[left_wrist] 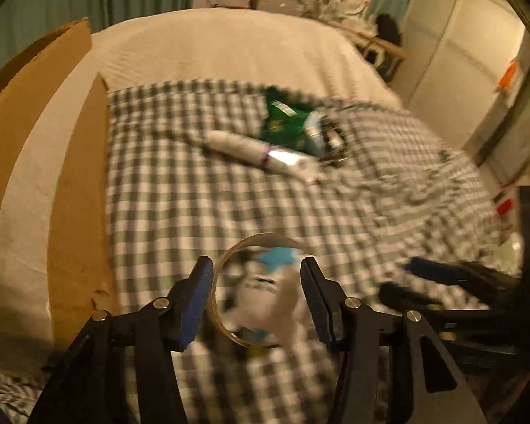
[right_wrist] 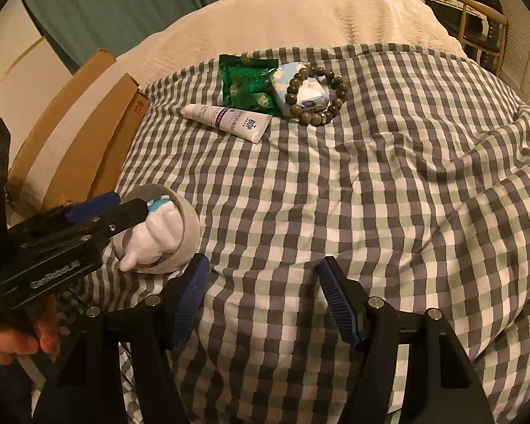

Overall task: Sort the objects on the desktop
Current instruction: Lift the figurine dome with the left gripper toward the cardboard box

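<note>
Broadly, a checked cloth [right_wrist: 371, 183] covers the bed, giving a soft, rumpled work surface. At its left edge stands an open cardboard box [right_wrist: 99, 141], probably the bin for sorted items. Well apart, toward the far side, sits a cluster not yet sorted: a green packet [right_wrist: 243, 81], a white tube [right_wrist: 226, 120] lying just in front of it, a tissue pack [right_wrist: 300, 88] and a bead bracelet [right_wrist: 318, 93] draped over the pack. Near the box, the left gripper [left_wrist: 256, 282] has its jaws spread around a tape roll [right_wrist: 187, 226] with a small white plush toy [right_wrist: 155, 236] inside the ring; the pads seem not to press on it. The right gripper [right_wrist: 261, 296] hovers spread and empty above bare cloth, apparently waiting.
</note>
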